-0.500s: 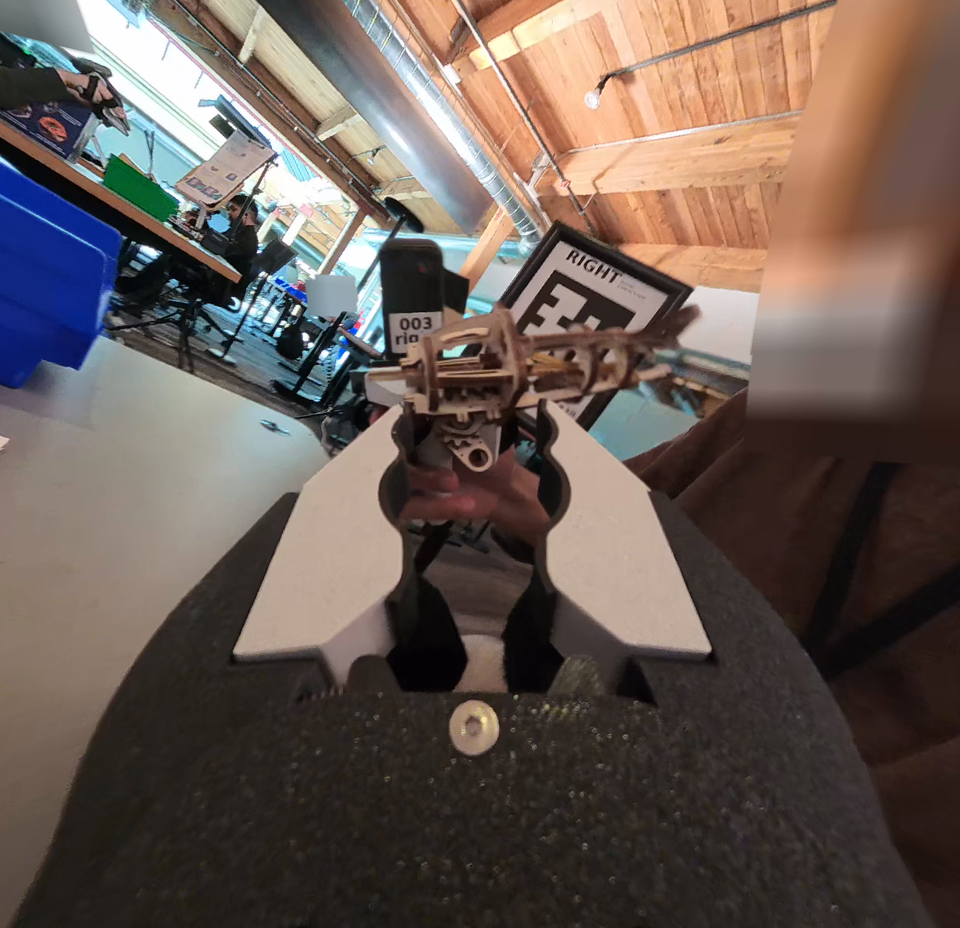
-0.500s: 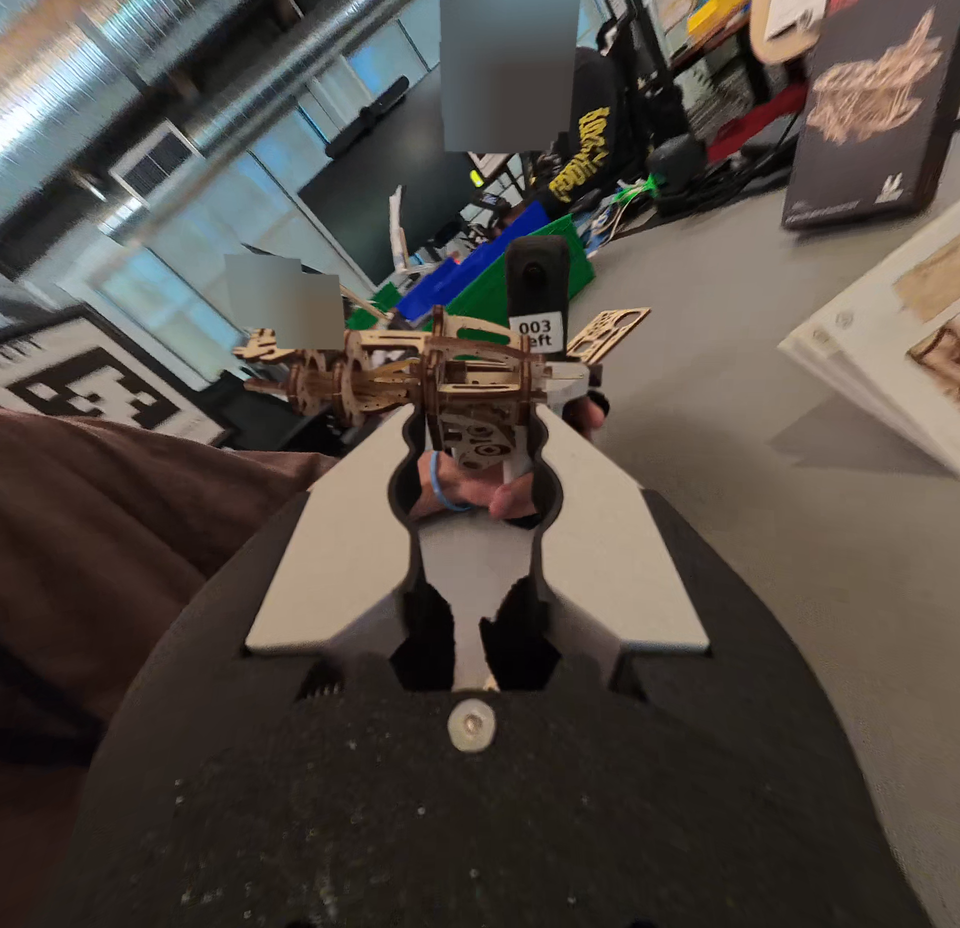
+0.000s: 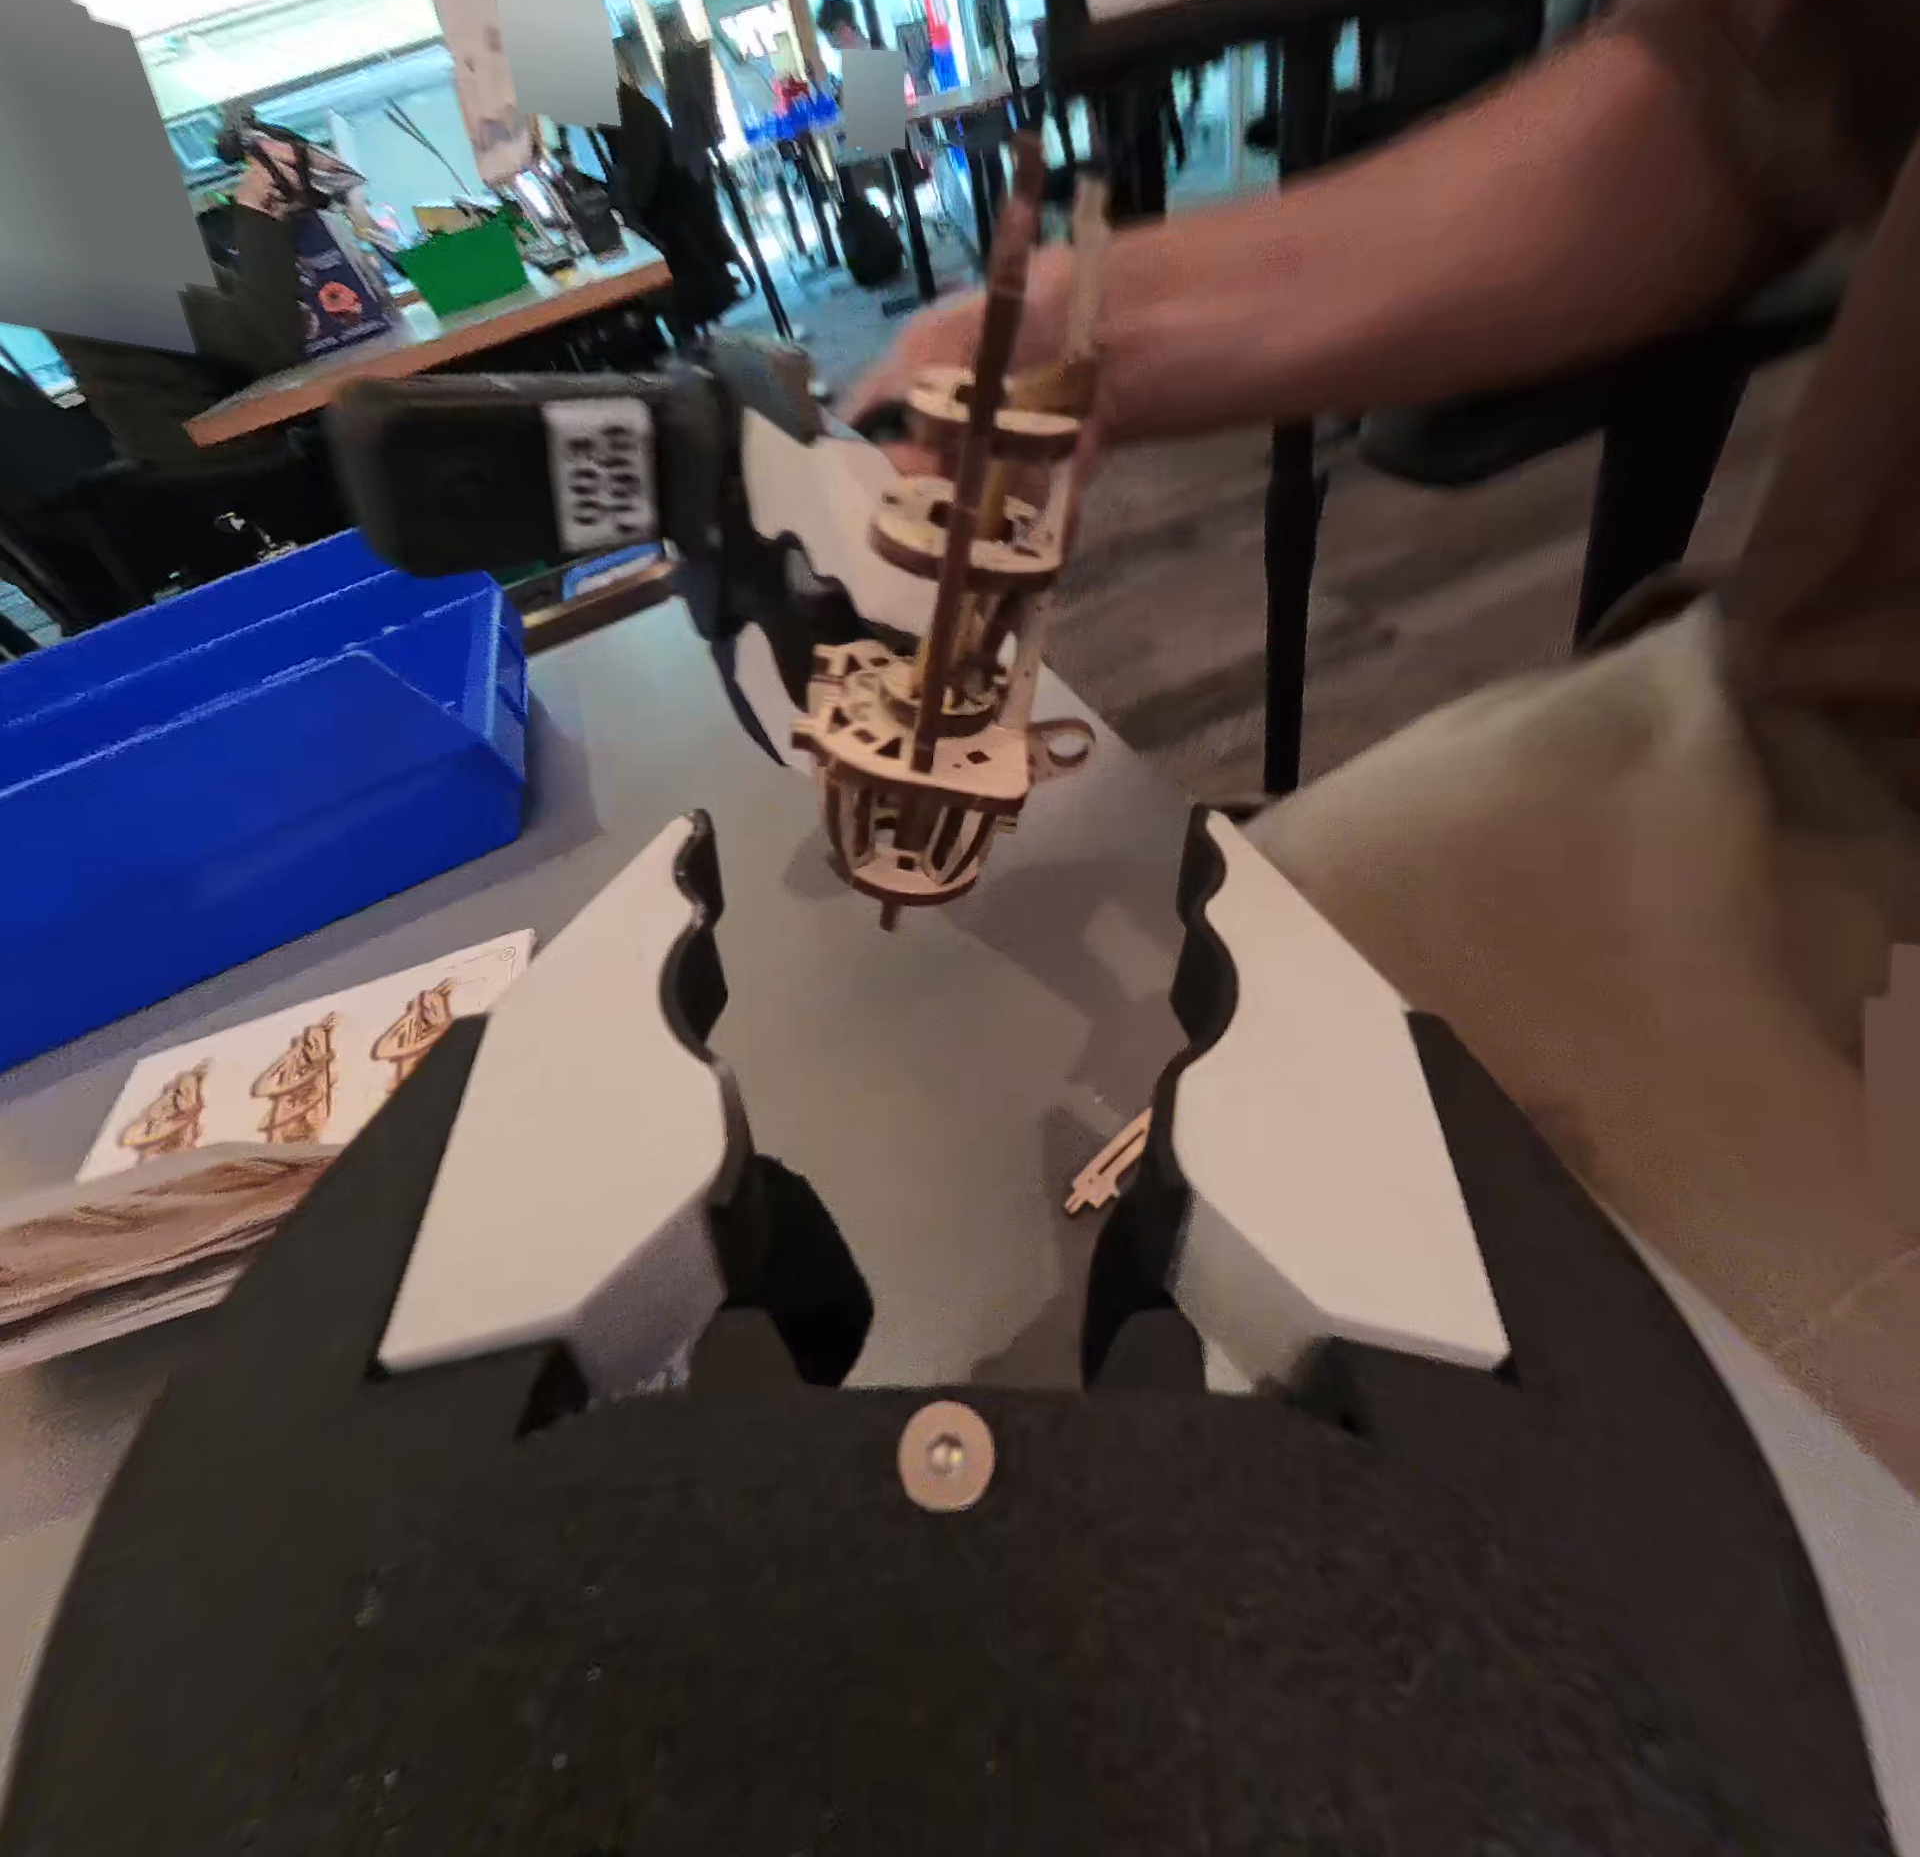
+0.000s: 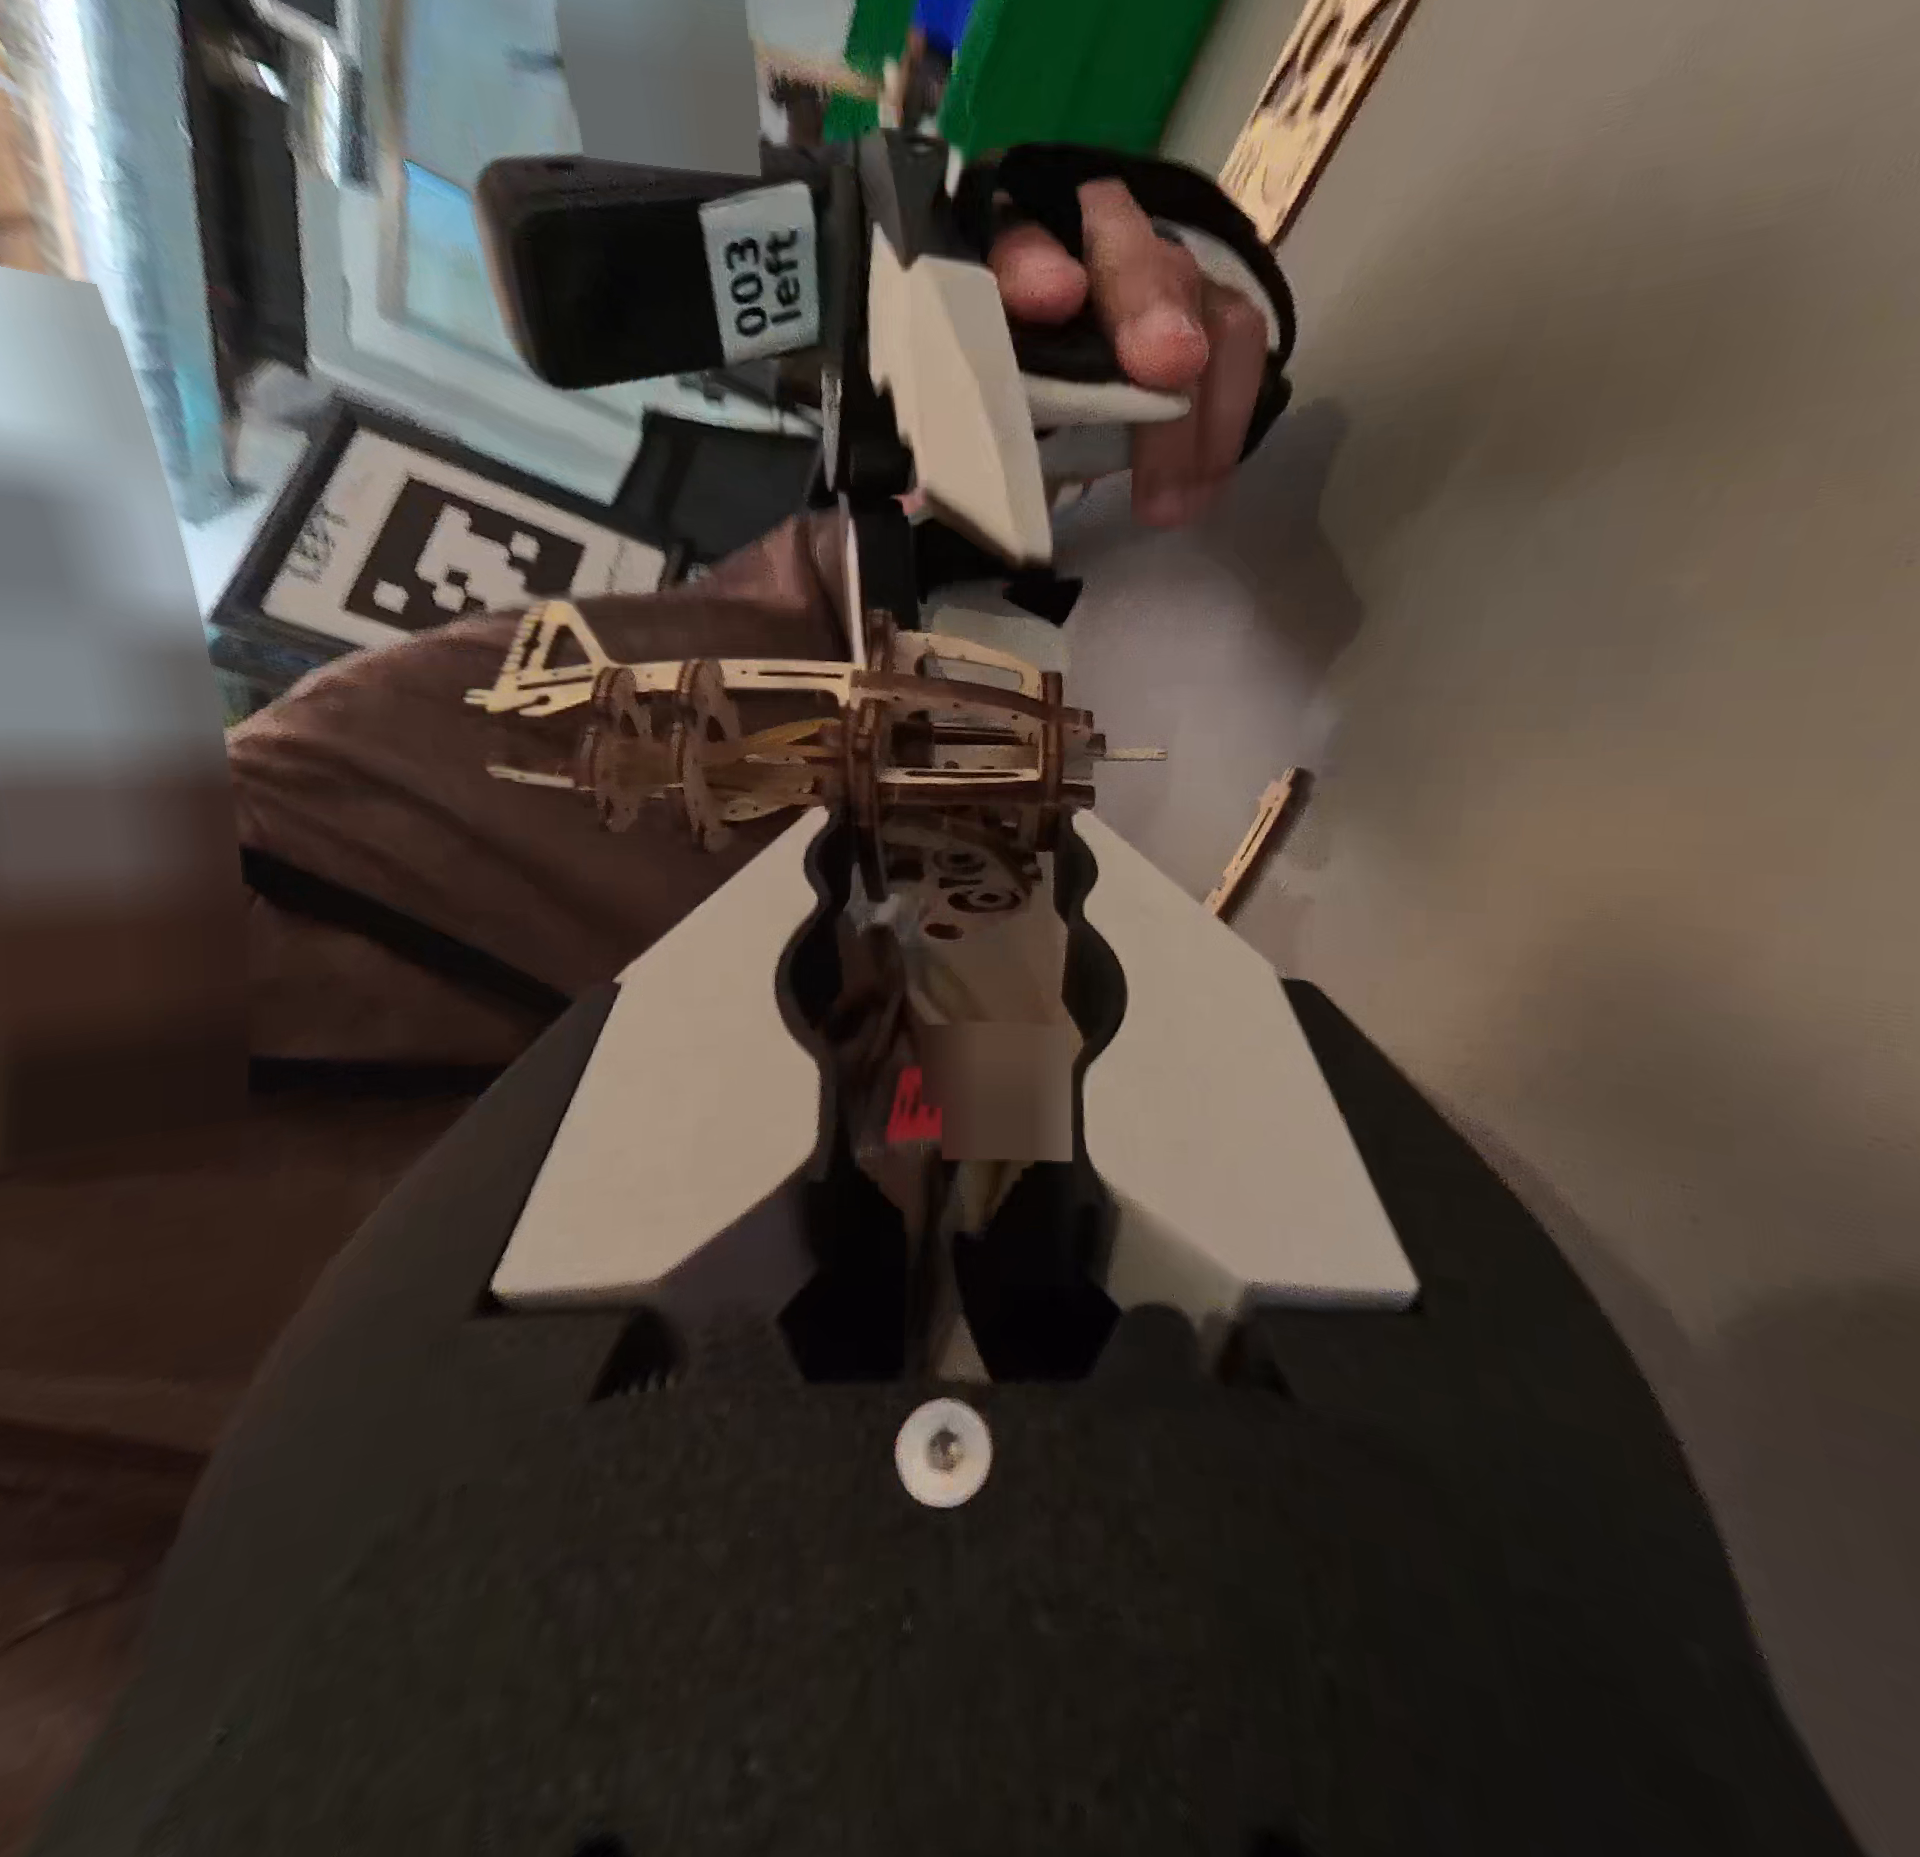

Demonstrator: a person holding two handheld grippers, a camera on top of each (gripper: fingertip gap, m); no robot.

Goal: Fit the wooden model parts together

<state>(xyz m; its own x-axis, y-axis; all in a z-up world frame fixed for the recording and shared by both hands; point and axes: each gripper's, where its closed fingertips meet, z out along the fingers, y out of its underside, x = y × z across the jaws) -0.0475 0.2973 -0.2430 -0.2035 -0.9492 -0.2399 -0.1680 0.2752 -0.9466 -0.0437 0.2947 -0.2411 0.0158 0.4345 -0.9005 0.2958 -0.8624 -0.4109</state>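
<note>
One loose wooden strip [image 3: 1108,1165] lies on the worktop [image 3: 914,1059] just beside the empty, spread left claw [image 3: 940,872]. The right claw [image 4: 951,841] grips the wooden model [image 4: 883,747], its long axis crosswise, ahead.

Wooden model [image 3: 940,685]: laser-cut plywood assembly of discs and rods, centre frame, upright above the table. Loose wooden strip [image 3: 1107,1168] lies flat, lower right.

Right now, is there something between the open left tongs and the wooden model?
Nothing visible. Only bare grey table lies between the left tongs and the wooden model, which the right tongs hold.
</note>
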